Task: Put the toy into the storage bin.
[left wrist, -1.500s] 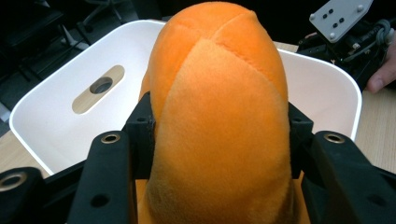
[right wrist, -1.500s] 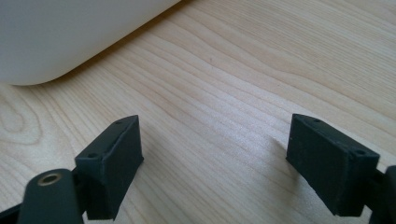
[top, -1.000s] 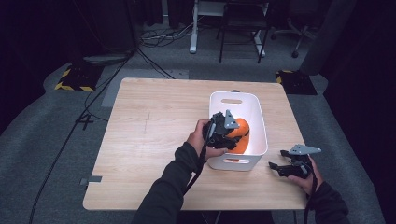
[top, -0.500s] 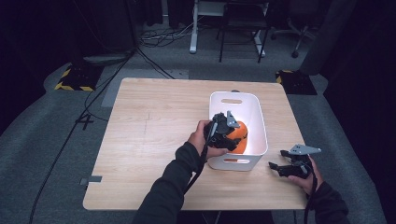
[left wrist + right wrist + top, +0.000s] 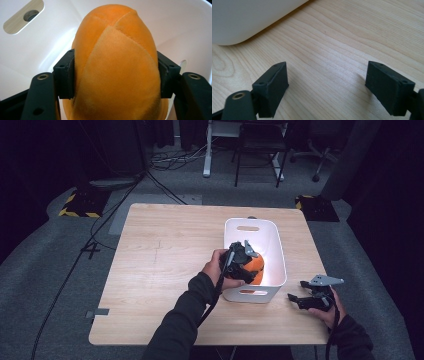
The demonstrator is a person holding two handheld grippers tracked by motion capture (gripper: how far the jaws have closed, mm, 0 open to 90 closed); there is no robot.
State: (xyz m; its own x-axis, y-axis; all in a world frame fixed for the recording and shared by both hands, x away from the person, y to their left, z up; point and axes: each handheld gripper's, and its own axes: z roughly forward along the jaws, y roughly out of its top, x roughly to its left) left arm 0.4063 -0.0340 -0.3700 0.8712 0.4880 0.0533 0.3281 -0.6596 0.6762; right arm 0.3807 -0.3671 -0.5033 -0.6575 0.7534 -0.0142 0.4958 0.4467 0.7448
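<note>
While inside white bin (image 5: 277,251), left tool (image 5: 115,75) opening, pads touching orange plush (image 5: 115,65)

Dim surroundings, evenly lit tabletop, soft shadows.

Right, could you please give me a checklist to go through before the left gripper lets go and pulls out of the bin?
1. Orange plush toy inside the white bin: ok.
2. Left gripper free of the toy: not ok. Its jaws have just been opening, but the toy sits between them and the pads touch its sides.
3. Toy resting on the bin floor: cannot tell.
4. Right gripper open, empty and apart from the bin: ok.
5. Bin standing fully on the wooden table: ok.
</note>
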